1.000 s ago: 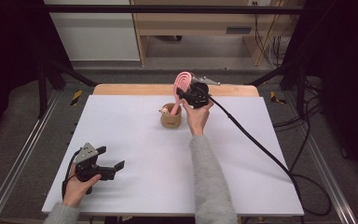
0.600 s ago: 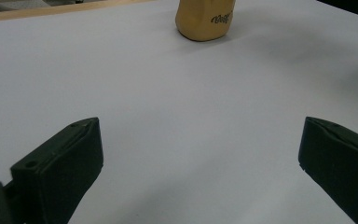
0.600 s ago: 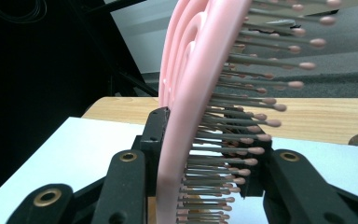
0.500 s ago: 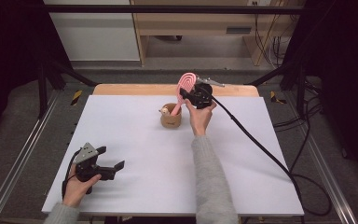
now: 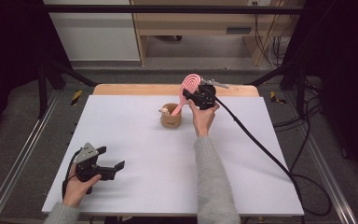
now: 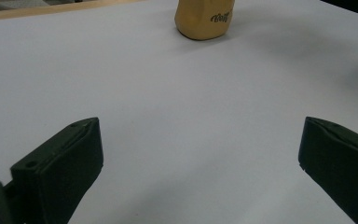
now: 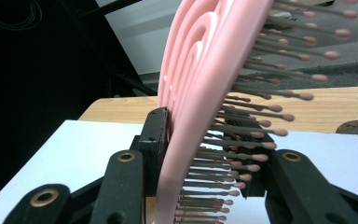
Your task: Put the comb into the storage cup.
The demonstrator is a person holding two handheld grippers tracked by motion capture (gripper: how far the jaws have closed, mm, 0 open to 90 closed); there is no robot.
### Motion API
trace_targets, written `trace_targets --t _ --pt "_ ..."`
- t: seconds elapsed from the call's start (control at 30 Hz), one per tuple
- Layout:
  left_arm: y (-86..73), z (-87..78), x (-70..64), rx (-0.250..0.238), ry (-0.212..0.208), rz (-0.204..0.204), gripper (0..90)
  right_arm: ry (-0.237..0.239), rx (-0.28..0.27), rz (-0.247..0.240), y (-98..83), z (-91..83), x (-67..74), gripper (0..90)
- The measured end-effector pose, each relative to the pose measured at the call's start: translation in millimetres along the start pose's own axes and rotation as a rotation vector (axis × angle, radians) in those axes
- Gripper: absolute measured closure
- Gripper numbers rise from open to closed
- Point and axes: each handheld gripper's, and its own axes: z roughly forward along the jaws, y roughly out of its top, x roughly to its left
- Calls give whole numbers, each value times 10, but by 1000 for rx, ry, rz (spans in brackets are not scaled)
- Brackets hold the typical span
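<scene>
A pink hairbrush (image 5: 190, 84) stands tilted with its handle down in a tan cup (image 5: 171, 119) at the back middle of the white table (image 5: 135, 140). My right gripper (image 5: 189, 95) is shut on the brush just below its head, one jaw on the flat back and one among the bristles of the brush (image 7: 200, 93); right gripper (image 7: 205, 135). A small pale object (image 5: 165, 111) pokes out of the cup. My left gripper (image 5: 113, 157) rests near the front left corner, open and holding nothing; left gripper (image 6: 200, 140) faces the cup (image 6: 205, 21) from far off.
A black cable (image 5: 261, 144) trails from the right gripper across the table's right side to the floor. A wooden strip (image 5: 135, 89) runs along the back edge. Metal frame rails (image 5: 23, 158) flank the table.
The right gripper and the brush head have drifted slightly to the right. The left gripper has stayed where it was.
</scene>
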Motion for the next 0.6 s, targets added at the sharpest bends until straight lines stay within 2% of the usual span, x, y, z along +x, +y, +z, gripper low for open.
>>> trace_targets --t 0.4,0.6 --pt "1 3 -3 2 0 2 0 -15 6 -24 -6 -5 -15 577" --pt "0 6 -6 4 -1 3 0 -44 2 -58 0 -26 -43 430"
